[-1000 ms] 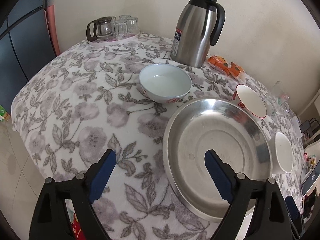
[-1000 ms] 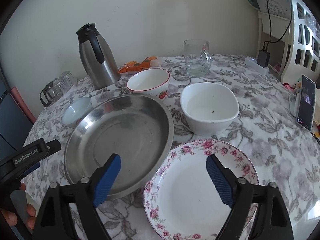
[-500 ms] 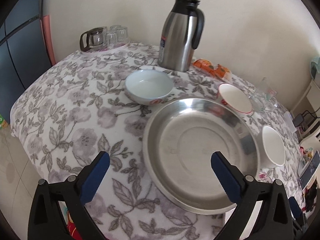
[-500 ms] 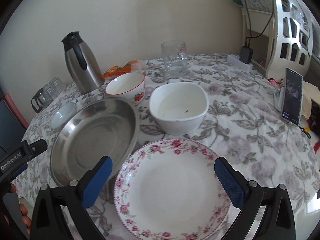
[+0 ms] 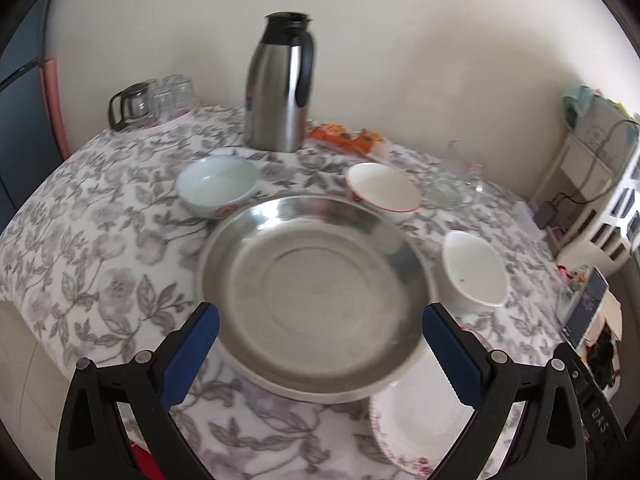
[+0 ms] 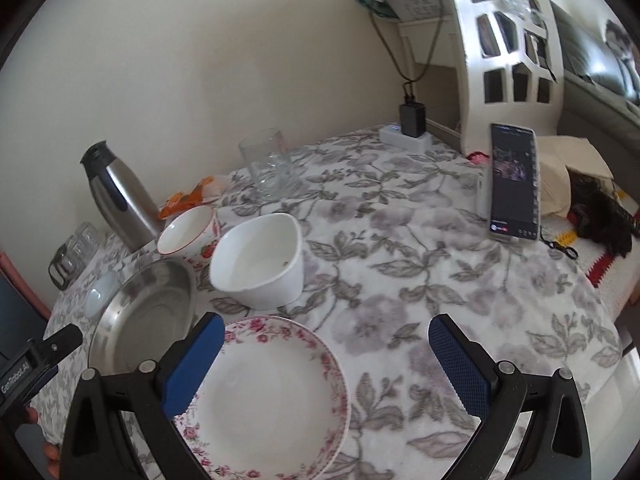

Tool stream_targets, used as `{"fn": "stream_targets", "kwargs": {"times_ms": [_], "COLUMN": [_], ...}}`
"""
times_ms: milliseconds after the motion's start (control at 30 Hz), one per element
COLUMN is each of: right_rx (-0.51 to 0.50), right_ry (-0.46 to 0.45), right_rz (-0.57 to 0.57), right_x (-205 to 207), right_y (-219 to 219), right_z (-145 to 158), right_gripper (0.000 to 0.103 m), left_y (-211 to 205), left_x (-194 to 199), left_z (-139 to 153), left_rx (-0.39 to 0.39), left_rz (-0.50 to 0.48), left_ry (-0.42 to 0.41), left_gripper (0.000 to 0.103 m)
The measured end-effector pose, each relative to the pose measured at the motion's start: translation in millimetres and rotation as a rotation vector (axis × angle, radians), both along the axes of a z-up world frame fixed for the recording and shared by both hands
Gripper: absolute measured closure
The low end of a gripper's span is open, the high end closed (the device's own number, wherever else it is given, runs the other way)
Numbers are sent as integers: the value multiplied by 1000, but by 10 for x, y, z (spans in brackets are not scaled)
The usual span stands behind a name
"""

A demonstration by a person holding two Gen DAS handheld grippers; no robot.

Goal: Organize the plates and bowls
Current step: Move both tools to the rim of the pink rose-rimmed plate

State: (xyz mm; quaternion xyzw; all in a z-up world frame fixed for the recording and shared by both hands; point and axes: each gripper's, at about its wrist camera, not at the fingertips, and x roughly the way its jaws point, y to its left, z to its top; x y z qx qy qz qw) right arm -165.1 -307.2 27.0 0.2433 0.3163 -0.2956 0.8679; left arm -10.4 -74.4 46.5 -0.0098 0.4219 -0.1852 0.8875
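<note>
We hold both tools above the near edge of the desk [image 6: 420, 264], which is covered with a grey flowered cloth. Our left hand-held gripper [image 5: 320, 346] is released, its blue pads spread wide on either side of the steel basin [image 5: 312, 268] below it, gripping nothing. Our right hand-held gripper [image 6: 326, 354] is likewise released and empty, hanging over the rose-rimmed plate [image 6: 266, 398], which lies flat at the near edge just beside the basin. Behind the plate stands the white oval bowl [image 6: 258, 262], close to the basin's rim; whether they touch we cannot tell. A red-rimmed bowl [image 5: 382, 188] with a strawberry print sits beyond the basin on the right, and a pale blue bowl [image 5: 216, 186] beyond it on the left, both very near its edge. Farther back stand a steel thermos jug [image 5: 280, 84], an orange snack packet [image 5: 348, 140] and a glass mug [image 6: 270, 164]. A phone [image 6: 514, 182] leans upright at the desk's right side.
</note>
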Motion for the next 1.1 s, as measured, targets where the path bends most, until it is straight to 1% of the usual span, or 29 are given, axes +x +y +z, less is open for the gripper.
{"fn": "stream_targets", "kwargs": {"times_ms": [167,300,400,500,700,767,800,933,1033,1100], "right_rx": [53,86,118,127,176,198,208,230,247,267], "right_ry": [14,34,49,63,120,143,147,164,173,175], "right_rz": [-25,-18,-4,5,29,28,30,37,32,27], "right_x": [-115,-128,-102,-73,18,43,45,73,85,89], "right_y": [-158,-187,-198,-183,-170,-175,-177,-168,-169,-180], "right_z": [-122,-220,-312,-368,-533,-607,-633,-711,-764,-812], "right_gripper": [0,0,0,0,0,0,0,0,1,1], "left_y": [-198,-296,-385,-438,-472,-465,-458,-428,-431,-433], "left_x": [-154,-283,-381,-455,-521,-535,-533,-497,-486,-466], "left_z": [-19,-2,31,34,-102,-188,-224,-426,-533,-597], "left_rx": [-22,-40,-18,-4,42,60,59,19,42,41], "left_rz": [-71,-110,-153,-195,-219,-220,-218,-214,-195,-187], "left_ry": [19,4,-26,-25,58,106,129,270,307,332], "left_gripper": [2,2,2,2,2,2,2,2,2,2]}}
